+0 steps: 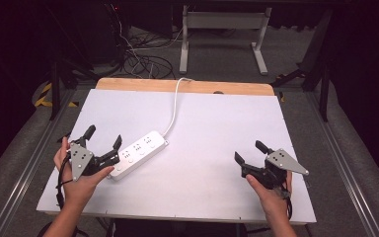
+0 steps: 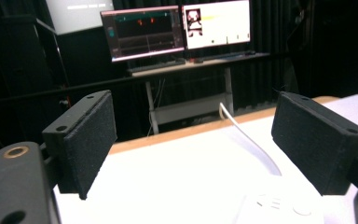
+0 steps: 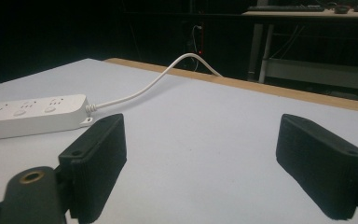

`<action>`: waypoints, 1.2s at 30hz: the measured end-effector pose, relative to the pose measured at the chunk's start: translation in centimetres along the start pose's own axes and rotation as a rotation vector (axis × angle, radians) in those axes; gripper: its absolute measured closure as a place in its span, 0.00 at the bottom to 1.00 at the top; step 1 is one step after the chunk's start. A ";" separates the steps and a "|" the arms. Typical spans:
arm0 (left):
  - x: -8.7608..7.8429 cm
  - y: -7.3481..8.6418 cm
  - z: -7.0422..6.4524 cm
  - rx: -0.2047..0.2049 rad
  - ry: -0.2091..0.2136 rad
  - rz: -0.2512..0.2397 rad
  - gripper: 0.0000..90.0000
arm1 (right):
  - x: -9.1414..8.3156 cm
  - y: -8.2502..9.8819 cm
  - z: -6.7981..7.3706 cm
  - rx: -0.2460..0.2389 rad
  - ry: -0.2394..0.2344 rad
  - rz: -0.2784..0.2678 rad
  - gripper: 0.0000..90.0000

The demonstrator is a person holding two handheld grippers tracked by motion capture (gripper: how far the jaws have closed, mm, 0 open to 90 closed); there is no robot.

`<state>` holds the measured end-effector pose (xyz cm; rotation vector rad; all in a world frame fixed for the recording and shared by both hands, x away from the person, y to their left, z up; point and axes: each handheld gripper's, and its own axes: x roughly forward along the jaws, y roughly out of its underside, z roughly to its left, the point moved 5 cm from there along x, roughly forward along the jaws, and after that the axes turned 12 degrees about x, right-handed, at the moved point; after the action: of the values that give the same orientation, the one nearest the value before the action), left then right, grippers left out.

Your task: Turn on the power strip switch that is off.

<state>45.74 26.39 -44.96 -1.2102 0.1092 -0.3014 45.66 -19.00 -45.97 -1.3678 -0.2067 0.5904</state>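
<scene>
A white power strip (image 1: 138, 152) lies at an angle on the white table (image 1: 207, 133), left of centre. Its white cable (image 1: 174, 106) runs to the far edge. My left gripper (image 1: 103, 139) is open at the strip's near end, its right jaw just touching or beside it; the strip's end (image 2: 279, 207) shows low between the jaws. My right gripper (image 1: 250, 150) is open at the right front, nothing between its jaws. In the right gripper view the strip (image 3: 32, 114) lies far left with its cable (image 3: 154, 81) arching back.
A wooden strip (image 1: 187, 86) borders the table's far edge. Beyond it stand a white desk frame (image 1: 224, 34) and tangled floor cables (image 1: 138, 57). Monitors (image 2: 177, 28) glow on a desk in the left gripper view.
</scene>
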 end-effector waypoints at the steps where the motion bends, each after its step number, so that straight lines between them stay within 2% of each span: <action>1: 0.0 0.0 0.0 0.007 -0.005 -0.004 0.15 | 0.0 0.0 0.0 -0.002 0.001 -0.001 0.18; 7: 0.2 0.3 0.2 0.014 -0.010 -0.005 0.12 | 0.0 0.0 0.1 -0.004 0.000 -0.001 0.18; 17: 0.2 0.5 0.4 -0.004 -0.008 0.007 0.10 | 0.0 0.0 0.1 -0.002 -0.001 -0.001 0.18; 27: 0.2 0.7 0.4 -0.016 0.011 0.017 0.10 | 0.0 -0.1 0.1 0.006 0.002 -0.006 0.17; 36: 0.2 0.9 0.6 -0.030 0.003 0.024 0.10 | -0.1 -0.1 -0.1 0.008 0.008 -0.010 0.13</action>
<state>46.21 27.13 -45.60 -1.2369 0.1310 -0.2816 45.66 -19.09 -45.85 -1.3611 -0.2040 0.5768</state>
